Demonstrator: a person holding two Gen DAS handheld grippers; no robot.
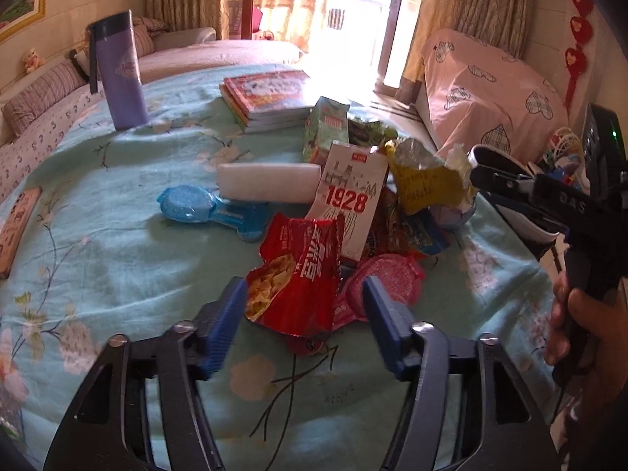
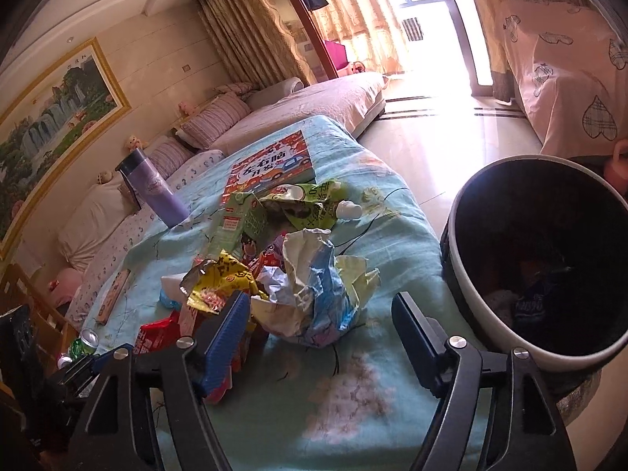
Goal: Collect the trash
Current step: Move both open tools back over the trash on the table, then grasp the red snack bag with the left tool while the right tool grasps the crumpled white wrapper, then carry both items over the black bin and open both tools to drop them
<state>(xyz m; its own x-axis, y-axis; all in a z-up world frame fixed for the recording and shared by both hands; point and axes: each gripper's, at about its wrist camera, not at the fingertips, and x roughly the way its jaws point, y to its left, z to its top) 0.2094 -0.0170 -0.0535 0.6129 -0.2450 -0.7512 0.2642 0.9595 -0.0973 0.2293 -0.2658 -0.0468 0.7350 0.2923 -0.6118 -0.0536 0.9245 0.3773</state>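
A heap of trash lies on the turquoise floral tablecloth (image 1: pixel 117 243). In the left wrist view my left gripper (image 1: pixel 304 294) is open, its blue fingers on either side of a red snack wrapper (image 1: pixel 298 274). Behind it lie a pink foil lid (image 1: pixel 386 280), a white "1928" milk pouch (image 1: pixel 349 204), a yellow wrapper (image 1: pixel 428 180) and a green carton (image 1: pixel 325 127). In the right wrist view my right gripper (image 2: pixel 322 310) is open around a crumpled white and blue wrapper (image 2: pixel 318 294). A black trash bin (image 2: pixel 537 259) with a white rim stands at the table's right edge, some trash inside.
A purple flask (image 1: pixel 121 74) stands at the far left, books (image 1: pixel 271 94) at the back. A white tissue pack (image 1: pixel 267 180), a blue plastic piece (image 1: pixel 212 206) and a flat box (image 1: pixel 17 231) lie on the cloth. Cans (image 2: pixel 84 343) are at the near left.
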